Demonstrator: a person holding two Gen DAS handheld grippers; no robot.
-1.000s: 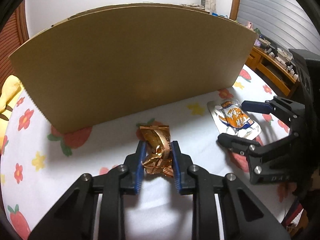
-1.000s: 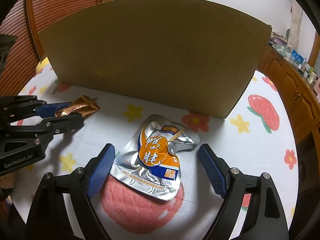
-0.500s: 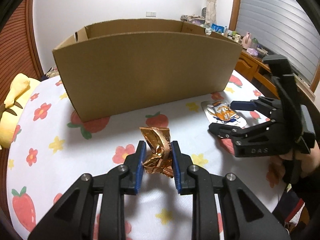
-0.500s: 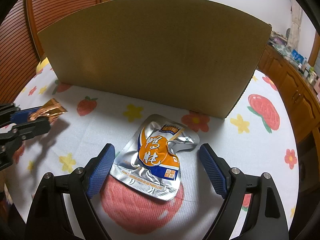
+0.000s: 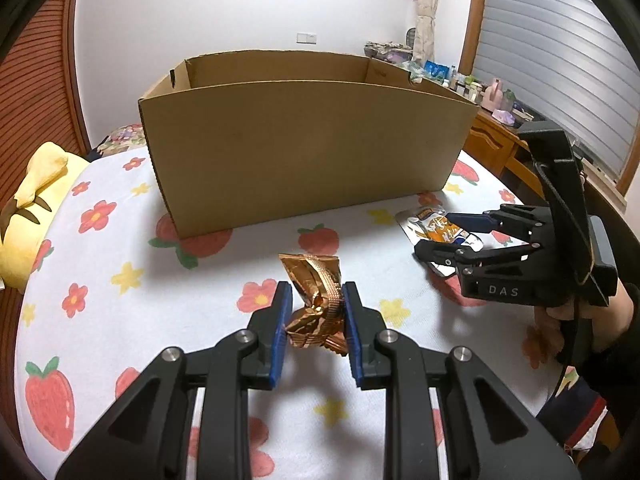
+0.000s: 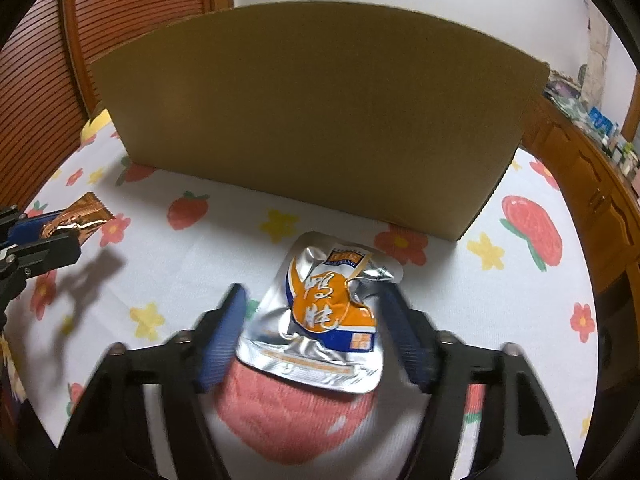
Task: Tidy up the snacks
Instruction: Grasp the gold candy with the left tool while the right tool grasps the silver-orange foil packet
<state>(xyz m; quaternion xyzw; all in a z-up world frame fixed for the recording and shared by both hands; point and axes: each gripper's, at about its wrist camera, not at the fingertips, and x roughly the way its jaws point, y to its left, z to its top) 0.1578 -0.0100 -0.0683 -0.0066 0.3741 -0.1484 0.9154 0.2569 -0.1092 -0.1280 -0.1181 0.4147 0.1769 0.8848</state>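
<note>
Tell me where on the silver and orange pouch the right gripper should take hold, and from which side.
Grip the silver pouch across its middle, on its two long side edges, coming down from above over its near sealed end. It lies flat on the flowered cloth with its length along the right gripper, whose jaws are closing with the pouch between them. Its crumpled top corner looks a poorer hold.

A: Snack packs on the cloth?
B: Two. One copper wrapper (image 5: 316,300), one silver pouch (image 6: 320,316).
A: Boxes?
B: One carton (image 5: 304,148), open at the top.
A: Grippers?
B: Two: the left gripper (image 5: 314,312) and the right gripper (image 6: 312,332).
A: Soft toys?
B: One yellow plush (image 5: 36,208) at the cloth's edge.
A: Hands in sight?
B: One hand (image 5: 576,316).
</note>
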